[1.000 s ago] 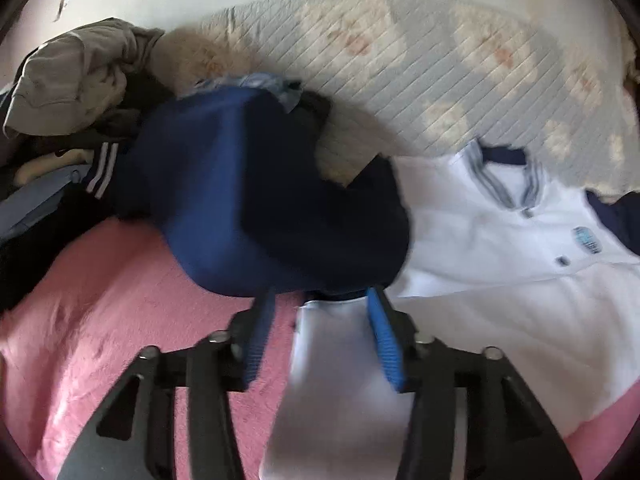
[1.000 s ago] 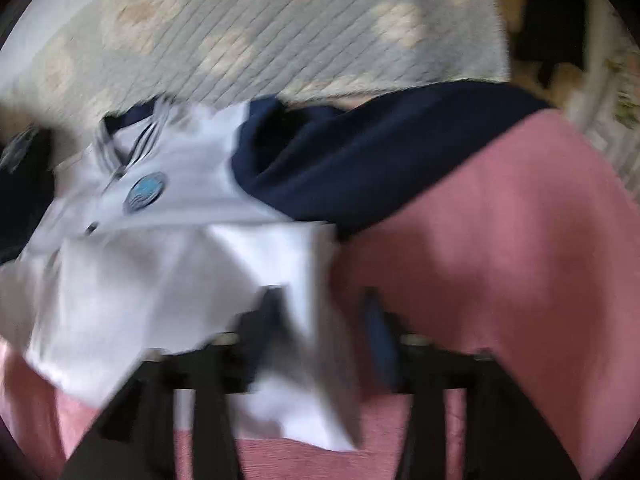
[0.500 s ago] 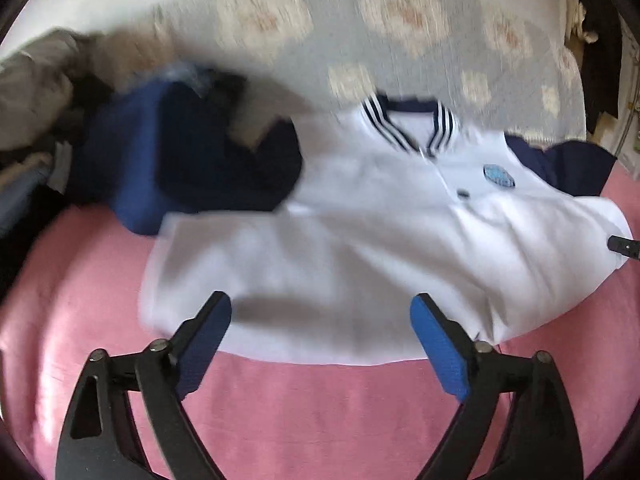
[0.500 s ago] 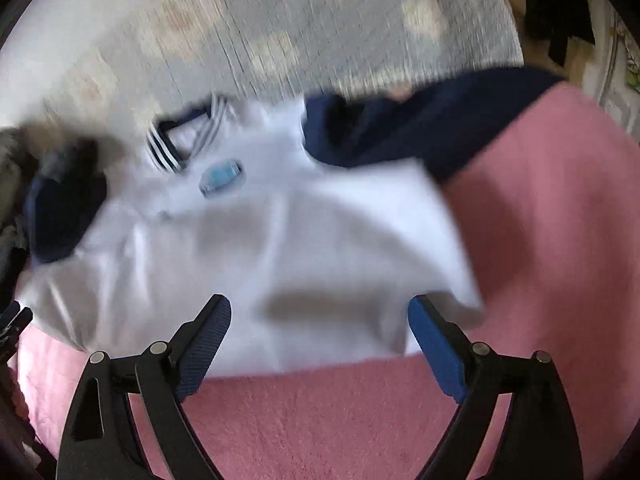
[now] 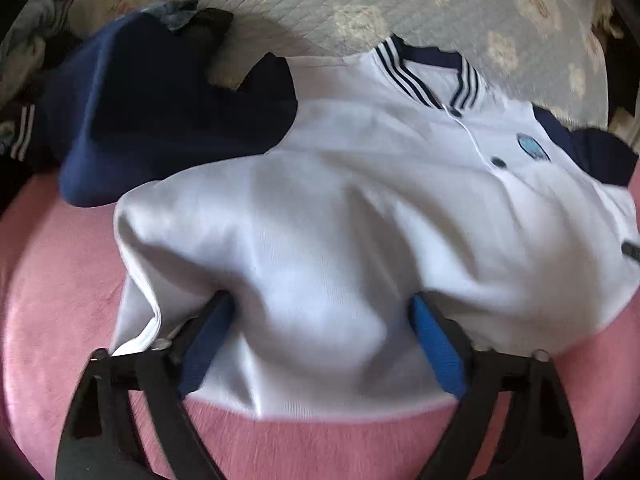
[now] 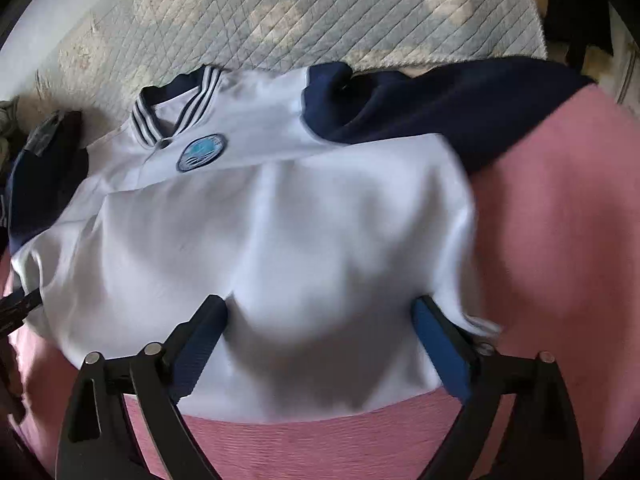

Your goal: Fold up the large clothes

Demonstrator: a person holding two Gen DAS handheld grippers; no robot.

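A white shirt [image 5: 360,200] with navy sleeves, a striped collar and a round blue badge lies face up on a pink blanket [image 5: 52,300]. It also shows in the right wrist view [image 6: 260,240]. My left gripper [image 5: 324,308] is open, its blue-padded fingers [image 5: 436,344] spread wide over the shirt's lower left hem, the cloth bunched between them. My right gripper [image 6: 320,312] is open the same way over the lower right hem. The left navy sleeve [image 5: 160,120] lies out to the left, the right one [image 6: 460,108] to the right.
A quilted grey cover with flower patches [image 6: 320,12] lies behind the shirt. A heap of other clothes [image 5: 28,48] sits at the far left. The pink blanket [image 6: 560,220] runs to the right and toward me.
Both grippers were shut on the shirt's hem a second ago, then opened wide and drew back. Now both have come down over the hem again, still open.
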